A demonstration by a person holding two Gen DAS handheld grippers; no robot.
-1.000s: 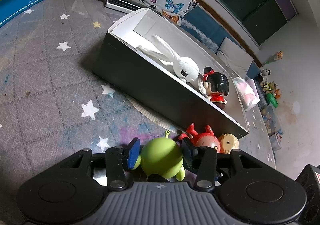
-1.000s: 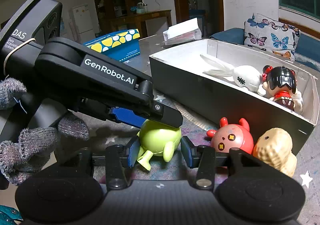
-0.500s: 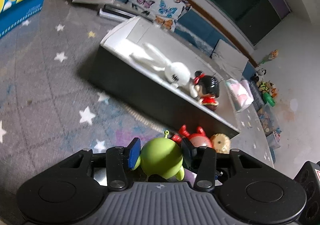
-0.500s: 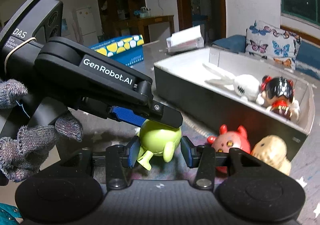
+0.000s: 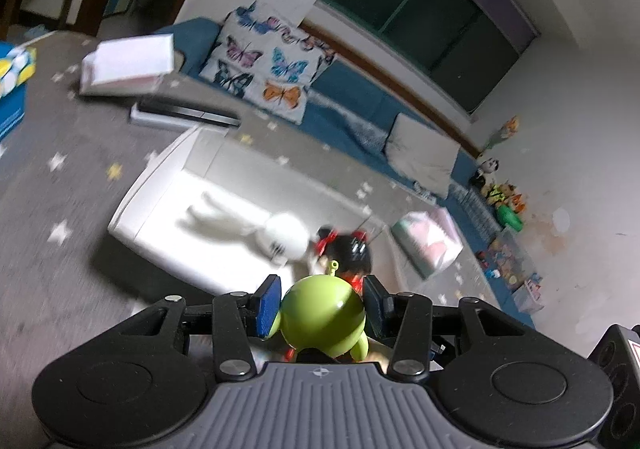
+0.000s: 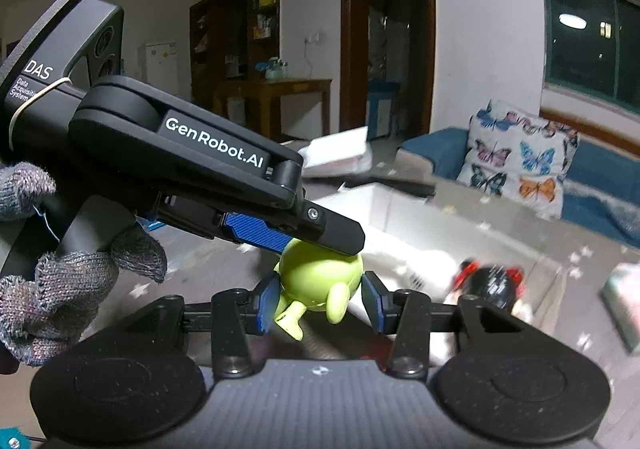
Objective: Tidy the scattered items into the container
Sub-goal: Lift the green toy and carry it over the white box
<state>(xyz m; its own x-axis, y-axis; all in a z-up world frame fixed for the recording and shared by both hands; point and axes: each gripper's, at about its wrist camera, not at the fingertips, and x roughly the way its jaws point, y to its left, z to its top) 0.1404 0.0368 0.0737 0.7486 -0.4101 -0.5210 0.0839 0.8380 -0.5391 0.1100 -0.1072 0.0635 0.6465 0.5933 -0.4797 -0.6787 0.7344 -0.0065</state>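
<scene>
A green round toy with an antenna (image 5: 322,319) sits between the blue pads of my left gripper (image 5: 322,305), which is shut on it and holds it in the air. In the right wrist view the same green toy (image 6: 320,281) also lies between my right gripper's pads (image 6: 320,303), with the left gripper's finger (image 6: 320,229) across its top. The white-lined box (image 5: 160,205) lies ahead and below. It holds a white rabbit (image 5: 280,235) and a black-haired doll (image 5: 352,249), which also shows in the right wrist view (image 6: 494,285).
A grey star-patterned cloth (image 5: 60,177) covers the surface. A white tissue box (image 5: 128,65) and a flat dark case (image 5: 184,115) lie behind the box. A butterfly cushion (image 5: 268,65) leans on the blue sofa. A pink packet (image 5: 430,245) lies right of the box.
Both grippers have risen with the green toy and moved toward the box. The red toy and the peanut toy on the cloth have dropped out of view.
</scene>
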